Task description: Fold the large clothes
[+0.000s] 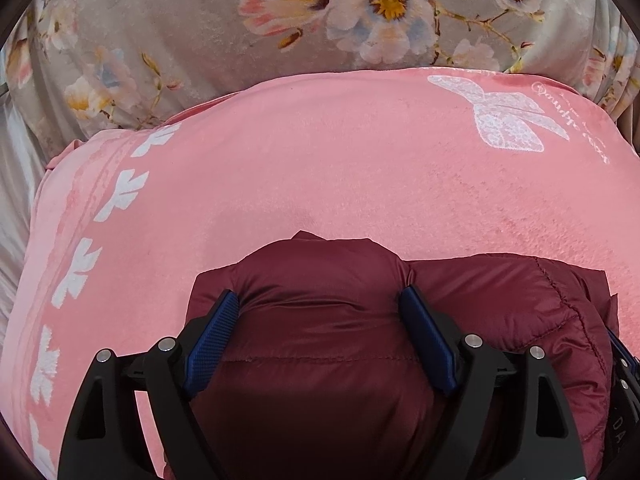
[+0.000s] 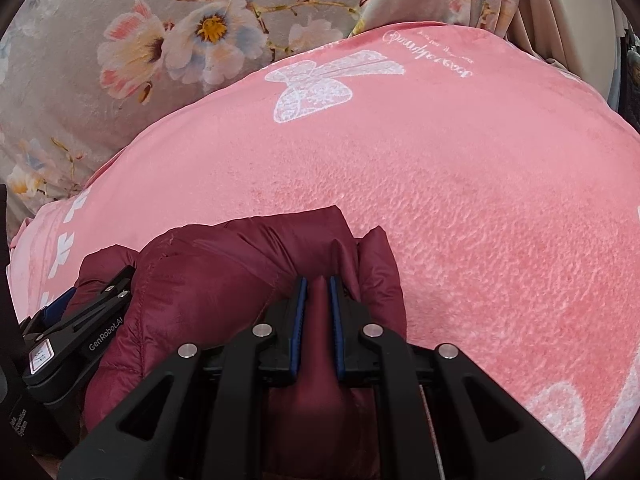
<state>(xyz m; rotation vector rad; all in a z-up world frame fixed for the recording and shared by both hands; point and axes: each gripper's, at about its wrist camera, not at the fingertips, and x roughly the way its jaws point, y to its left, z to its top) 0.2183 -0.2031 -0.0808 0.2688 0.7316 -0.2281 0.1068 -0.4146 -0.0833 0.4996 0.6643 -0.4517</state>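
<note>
My left gripper (image 1: 320, 320) has its jaws wide around a puffy bulge of the maroon jacket (image 1: 340, 280). The blue pads (image 1: 212, 340) seem to rest against the padding on both sides, but I read no squeeze there. My right gripper (image 2: 318, 312) is nearly closed, pinching a ridge of the same jacket (image 2: 224, 264) between narrow jaws. The jacket lies bunched into a compact bundle at the near edge of the pink blanket (image 1: 320, 160), which covers the bed. The flowered sheet (image 1: 160, 40) lies beyond the blanket's far edge.

I judge this to be the setting-down of a fold, the left side let go while the right still pins the layers. To do it well I would keep the right pinch firm, so the slippery shell does not spring back. I would draw the left jaws straight back off the bulge, without dragging fabric along. The padding is lofty and will puff up, so a press with the open jaws to flatten it should help before any new grip. The blanket's plush nap may catch the jacket, so lifting beats sliding.
</note>
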